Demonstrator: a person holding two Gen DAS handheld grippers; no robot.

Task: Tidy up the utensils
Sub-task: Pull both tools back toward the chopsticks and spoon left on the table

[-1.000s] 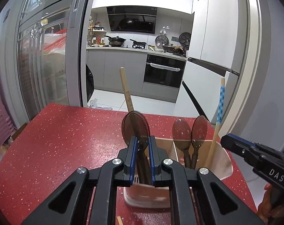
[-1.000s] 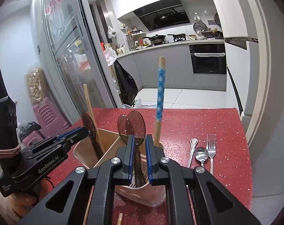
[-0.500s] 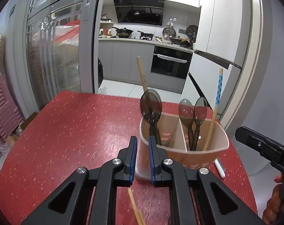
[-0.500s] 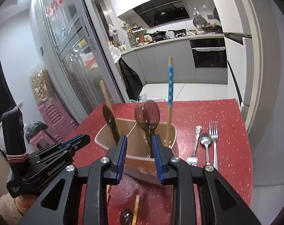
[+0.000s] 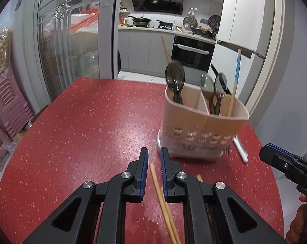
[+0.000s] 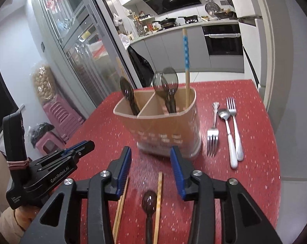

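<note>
A beige two-compartment utensil holder [image 5: 202, 126] [image 6: 159, 126] stands on the red table. One dark spoon [image 5: 174, 77] rests in its left compartment. Two dark spoons [image 6: 167, 81] and a blue-patterned chopstick [image 6: 186, 48] stand in the right one. My left gripper [image 5: 153, 156] hovers short of the holder, shut to a narrow gap with nothing held, above loose chopsticks [image 5: 163, 195]. The jaws of my right gripper [image 6: 151, 158] are opening with nothing between them, above a brown spoon [image 6: 149, 201] and a chopstick [image 6: 159, 199] lying on the table.
Two metal forks [image 6: 212, 138] [image 6: 234, 126] and a white-handled spoon [image 6: 227, 130] lie right of the holder. The red speckled table [image 5: 82, 122] ends close behind the holder and at the right. Pink stools [image 5: 9, 101] stand off its left side by a glass door.
Both grippers have drawn back from the holder, and the spoons they gripped now stand in it. The right jaws have spread apart. The left jaws look unchanged.
</note>
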